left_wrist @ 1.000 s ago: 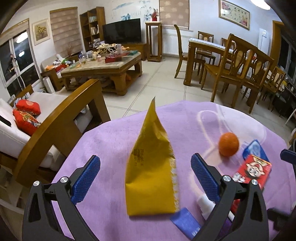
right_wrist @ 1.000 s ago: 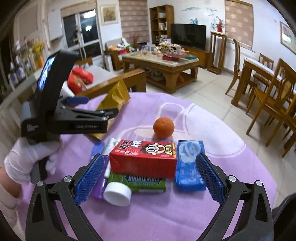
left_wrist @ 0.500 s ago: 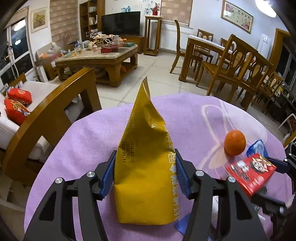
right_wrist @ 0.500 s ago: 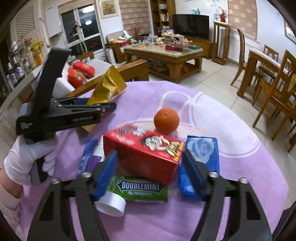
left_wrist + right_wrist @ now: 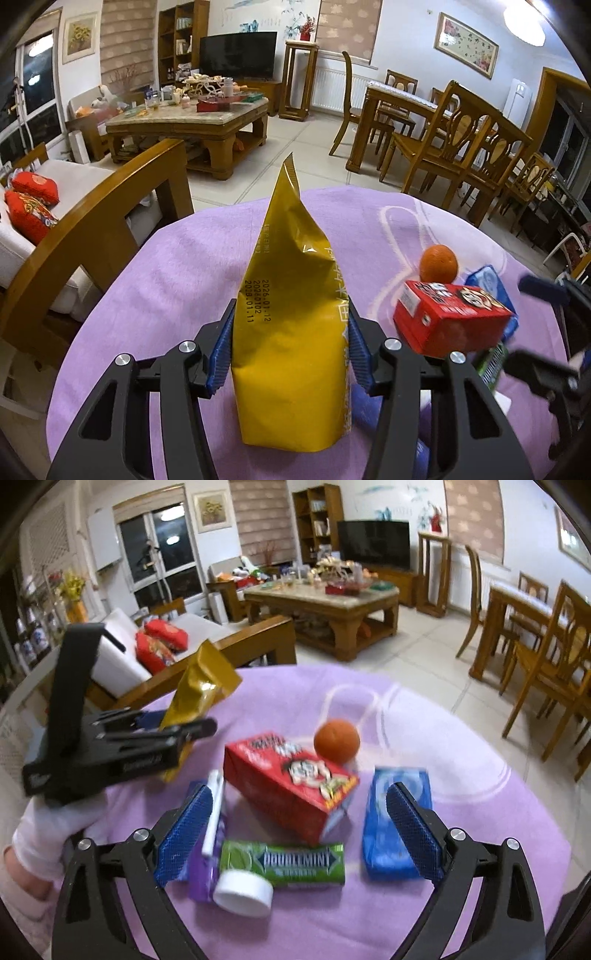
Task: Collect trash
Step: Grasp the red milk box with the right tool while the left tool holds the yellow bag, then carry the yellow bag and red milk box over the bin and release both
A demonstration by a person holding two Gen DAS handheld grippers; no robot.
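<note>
Left tool [image 5: 290, 347] tilted downward, closing (pads on yellow pouch [image 5: 291, 325])

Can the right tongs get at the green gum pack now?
Probably yes. The right tongs are opening, with nothing gripped, and the gum pack lies flat just below them. The tilted red box crowds its far edge, and a white cap touches its left end.

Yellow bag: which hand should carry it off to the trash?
Left. Its fingers are closing on the yellow bag; the right gripper is opening, with nothing pinched.
</note>
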